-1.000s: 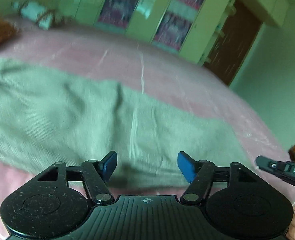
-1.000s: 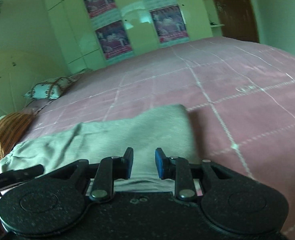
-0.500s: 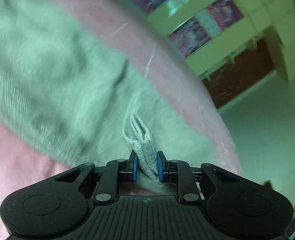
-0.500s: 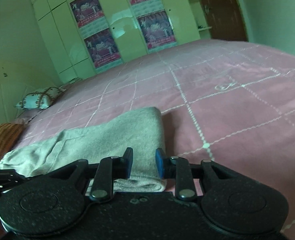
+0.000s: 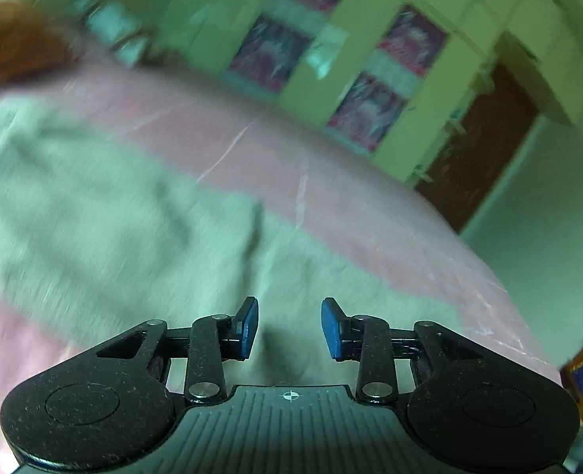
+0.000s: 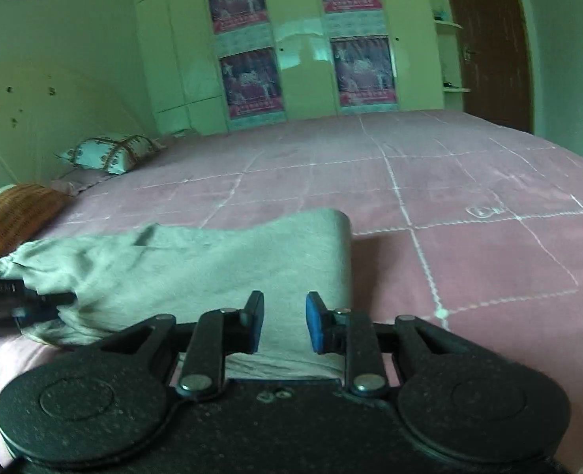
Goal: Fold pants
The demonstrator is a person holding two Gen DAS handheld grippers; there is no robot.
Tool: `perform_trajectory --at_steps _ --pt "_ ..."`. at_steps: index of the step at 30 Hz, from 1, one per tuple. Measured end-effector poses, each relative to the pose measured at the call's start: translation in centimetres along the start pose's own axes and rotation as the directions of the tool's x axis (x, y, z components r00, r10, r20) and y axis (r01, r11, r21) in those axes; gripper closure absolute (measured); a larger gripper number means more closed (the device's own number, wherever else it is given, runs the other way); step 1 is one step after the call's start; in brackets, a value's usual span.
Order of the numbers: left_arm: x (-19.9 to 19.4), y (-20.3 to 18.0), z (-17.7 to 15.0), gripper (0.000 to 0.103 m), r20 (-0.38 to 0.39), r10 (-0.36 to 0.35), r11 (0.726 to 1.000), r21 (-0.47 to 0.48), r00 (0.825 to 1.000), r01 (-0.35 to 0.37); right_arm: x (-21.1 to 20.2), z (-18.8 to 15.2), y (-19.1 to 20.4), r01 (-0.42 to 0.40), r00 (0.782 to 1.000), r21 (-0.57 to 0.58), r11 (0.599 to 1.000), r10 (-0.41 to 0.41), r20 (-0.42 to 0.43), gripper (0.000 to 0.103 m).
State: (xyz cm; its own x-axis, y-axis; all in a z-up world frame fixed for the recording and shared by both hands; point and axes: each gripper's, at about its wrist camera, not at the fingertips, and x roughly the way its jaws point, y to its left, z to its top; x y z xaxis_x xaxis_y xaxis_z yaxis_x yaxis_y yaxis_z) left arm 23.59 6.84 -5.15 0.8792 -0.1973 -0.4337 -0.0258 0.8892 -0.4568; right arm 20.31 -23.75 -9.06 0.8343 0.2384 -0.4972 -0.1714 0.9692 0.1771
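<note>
I have the pants [image 6: 212,260] lying on the bed [image 6: 469,245], along its near edge, grey-green cloth spread sideways with the folded end toward the right and the loose, rumpled end toward the pillows [image 6: 109,150] at the left.

My left gripper [image 5: 289,328] has changed most. Half a second ago its blue pads were pinched on a bunched ridge of the cloth; now the jaws are opening, a clear gap stands between the pads, and nothing is caught in them. The pants lie flat under and ahead of the fingers [image 5: 248,328]. This view is smeared with motion, and it has swung: half a second ago cloth filled nearly the whole picture, now the wardrobe [image 5: 330,59] and the door [image 5: 484,142] are back in sight beyond the bed.

My right gripper [image 6: 284,322] has barely shifted. Its jaws stand at the same narrow gap as a second ago, and the folded end of the pants runs between and under the pads. I cannot tell whether the pads press on the cloth. The view has rolled a little, so the bed's far edge now sits more level than before.

From the right camera I see the left gripper's tip [image 6: 34,300] at the far left, against the rumpled end of the pants, where the cloth is bunched up more than it was a second ago.
</note>
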Motion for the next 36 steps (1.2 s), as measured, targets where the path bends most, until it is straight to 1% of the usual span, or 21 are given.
perform_trajectory --at_steps 1,2,6,7,9,11,12,13,15,16,17,19,20,21,22,23,25,27,29,33,36 --pt "0.3 -0.8 0.5 0.068 0.008 -0.002 1.000 0.025 1.000 0.002 1.5 -0.3 -0.1 0.033 0.995 -0.012 0.999 -0.034 -0.090 0.087" --pt "0.8 -1.5 1.1 0.068 0.006 -0.014 0.999 0.047 1.000 0.014 2.4 -0.4 -0.4 0.035 0.991 -0.013 0.999 -0.037 -0.129 0.088" --pt "3.9 -3.2 2.5 0.065 -0.027 -0.076 0.991 0.107 0.997 0.078 1.5 2.2 -1.4 0.008 1.000 0.060 0.998 -0.007 -0.016 0.087" --pt "4.4 -3.5 3.0 0.065 -0.048 -0.079 0.990 0.116 0.996 0.084 1.9 2.9 -1.6 0.013 1.000 0.058 0.998 -0.012 -0.015 0.087" --pt "7.0 -3.9 3.5 0.065 -0.106 -0.062 0.988 0.138 0.992 0.076 3.4 4.2 -2.0 0.034 0.999 0.056 0.998 -0.033 -0.026 0.089" --pt "9.0 -3.7 3.2 0.065 -0.180 0.026 0.986 0.167 0.983 0.004 5.0 5.5 -2.3 0.037 0.999 0.054 0.998 -0.036 -0.022 0.090" --pt "9.8 -3.5 3.1 0.065 -0.203 0.022 0.987 0.159 0.979 0.011 6.0 5.9 -2.4 0.043 0.999 0.044 0.998 -0.042 -0.027 0.090" --pt "9.9 -3.3 3.1 0.065 -0.197 0.016 0.987 0.157 0.980 0.016 7.3 6.1 -2.6 0.055 0.997 0.031 0.998 -0.053 -0.051 0.091" --pt "9.2 -3.7 3.8 0.065 -0.192 0.011 0.989 0.144 0.981 0.017 10.7 5.6 -3.2 0.093 0.978 0.039 0.995 -0.084 -0.190 0.093" --pt "8.4 -3.9 4.3 0.063 -0.159 0.017 0.990 0.138 0.987 0.006 10.8 5.7 -3.4 0.087 0.978 0.055 0.995 -0.075 -0.195 0.094" --pt "7.9 -3.9 4.7 0.059 -0.121 0.026 0.990 0.139 0.992 -0.009 10.4 6.2 -3.4 0.078 0.984 0.053 0.996 -0.069 -0.163 0.090" --pt "8.2 -3.3 4.9 0.018 -0.106 0.052 0.989 0.146 0.993 -0.036 9.5 7.2 -3.2 0.056 0.996 0.041 0.998 -0.052 -0.076 0.090" --pt "9.1 -3.1 4.6 0.012 -0.145 0.093 0.983 0.173 0.985 -0.068 9.6 7.5 -3.2 0.046 0.997 0.040 0.998 -0.044 -0.059 0.090" --pt "10.6 -2.8 4.1 0.010 -0.207 0.125 0.976 0.202 0.970 -0.083 10.5 7.5 -3.4 0.048 0.996 0.037 0.998 -0.045 -0.075 0.090" --pt "10.9 -2.7 3.6 0.010 -0.213 0.123 0.969 0.237 0.969 -0.071 12.0 7.2 -3.7 0.062 0.989 0.040 0.997 -0.056 -0.135 0.090" --pt "10.6 -2.8 3.6 0.010 -0.199 0.116 0.966 0.250 0.973 -0.064 13.2 6.8 -4.2 0.055 0.982 0.055 0.997 -0.044 -0.186 0.090" --pt "9.2 -2.7 4.5 0.010 -0.194 0.105 0.974 0.217 0.975 -0.062 12.2 7.3 -4.2 0.054 0.986 0.062 0.997 -0.044 -0.162 0.090" --pt "5.7 -1.6 5.4 0.010 -0.100 0.068 0.987 0.150 0.993 -0.053 9.3 7.5 -4.2 0.009 0.997 0.076 0.997 -0.004 -0.073 0.086" --pt "1.6 0.8 5.9 0.010 -0.025 0.051 0.995 0.084 0.998 -0.049 6.6 6.8 -4.2 -0.022 0.999 0.077 0.997 0.024 -0.030 0.084" --pt "-6.4 7.2 6.7 0.010 0.069 0.146 0.989 -0.013 0.987 -0.145 3.5 4.6 -4.3 -0.048 0.999 0.069 0.996 0.050 -0.021 0.084" --pt "-9.6 13.4 7.4 0.010 0.074 0.297 0.951 -0.110 0.952 -0.288 2.5 3.7 -3.7 -0.063 0.997 0.104 0.993 0.067 -0.035 0.083"
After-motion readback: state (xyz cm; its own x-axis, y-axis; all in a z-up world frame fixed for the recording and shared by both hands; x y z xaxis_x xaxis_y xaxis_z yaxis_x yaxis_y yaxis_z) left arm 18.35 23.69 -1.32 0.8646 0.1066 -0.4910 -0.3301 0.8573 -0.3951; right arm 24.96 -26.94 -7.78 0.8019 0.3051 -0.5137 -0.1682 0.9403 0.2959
